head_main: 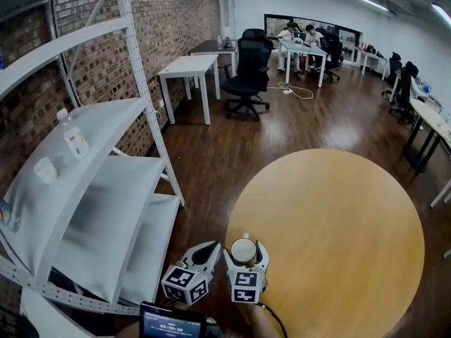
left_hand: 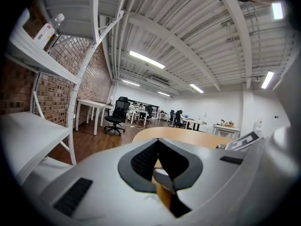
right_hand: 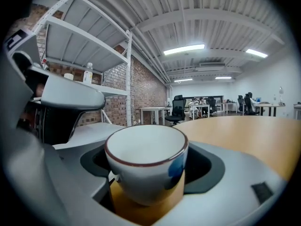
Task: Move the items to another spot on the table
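Note:
A white cup (head_main: 244,251) with a dark red rim and a blue mark stands upright at the near left edge of the round wooden table (head_main: 338,224). My right gripper (head_main: 245,253) is around it, one jaw on each side. In the right gripper view the cup (right_hand: 146,166) fills the space between the jaws, and the pads look slightly clear of its wall, so the right gripper (right_hand: 146,149) is open. My left gripper (head_main: 210,248) hangs just left of the table edge, beside the right one. Its tips meet in the left gripper view (left_hand: 157,142), with nothing held.
White metal shelving (head_main: 106,189) stands close on the left, with a plastic bottle (head_main: 74,136) and a small white cup (head_main: 44,169) on an upper shelf. Wooden floor lies beyond the table, with a black office chair (head_main: 246,69) and white desks (head_main: 187,65) further off. People sit at a distant table.

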